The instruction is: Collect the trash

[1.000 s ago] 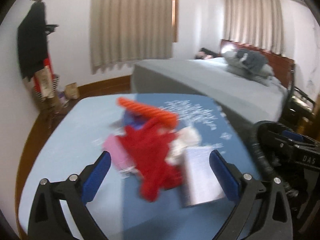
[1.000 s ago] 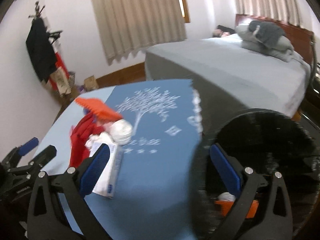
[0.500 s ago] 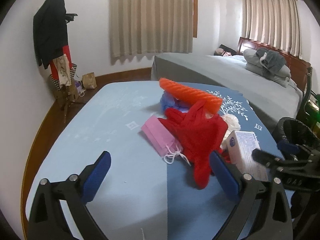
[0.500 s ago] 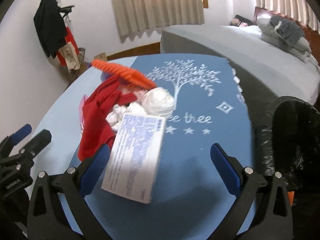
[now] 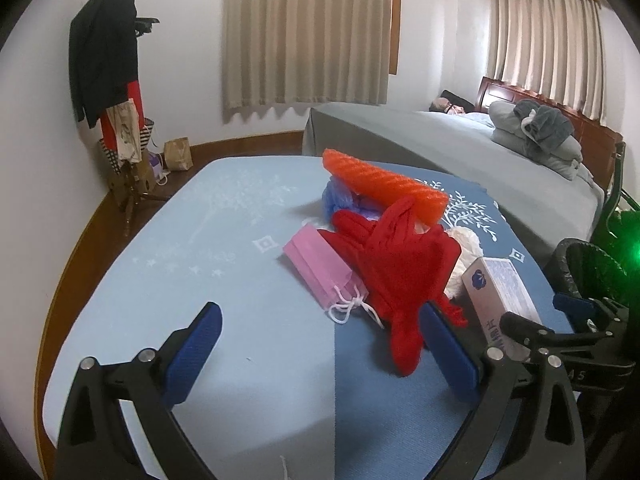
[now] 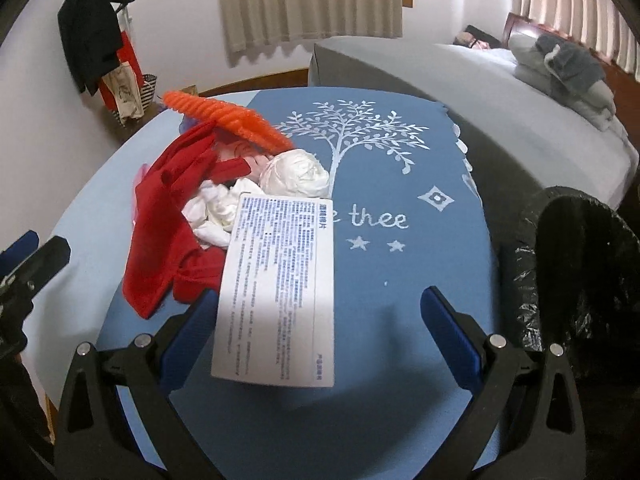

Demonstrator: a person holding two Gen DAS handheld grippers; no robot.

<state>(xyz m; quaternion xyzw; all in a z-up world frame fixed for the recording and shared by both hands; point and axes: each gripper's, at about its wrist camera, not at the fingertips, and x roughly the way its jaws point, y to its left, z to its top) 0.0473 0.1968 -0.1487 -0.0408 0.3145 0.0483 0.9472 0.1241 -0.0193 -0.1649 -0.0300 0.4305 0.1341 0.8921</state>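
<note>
A heap of trash lies on the blue table [image 5: 240, 280]: an orange ribbed roll [image 5: 384, 188], a red bag [image 5: 400, 272], a pink mask pack [image 5: 320, 268], crumpled white tissue [image 6: 294, 174] and a white printed box [image 6: 280, 288]. My left gripper [image 5: 320, 328] is open in front of the heap, its right finger beside the red bag's tip. My right gripper [image 6: 320, 308] is open around the near end of the white box, which sits closer to its left finger. Neither holds anything.
A black bin with a black liner [image 6: 568, 248] stands off the table's right edge. A grey bed [image 5: 460, 148] lies beyond the table. A coat stand with bags [image 5: 116, 100] is at the far left wall. The left half of the table is bare.
My right gripper has swung left from the bin and closed in on the white box, which now fills the space between its fingers. The left gripper drew back slightly from the heap.
</note>
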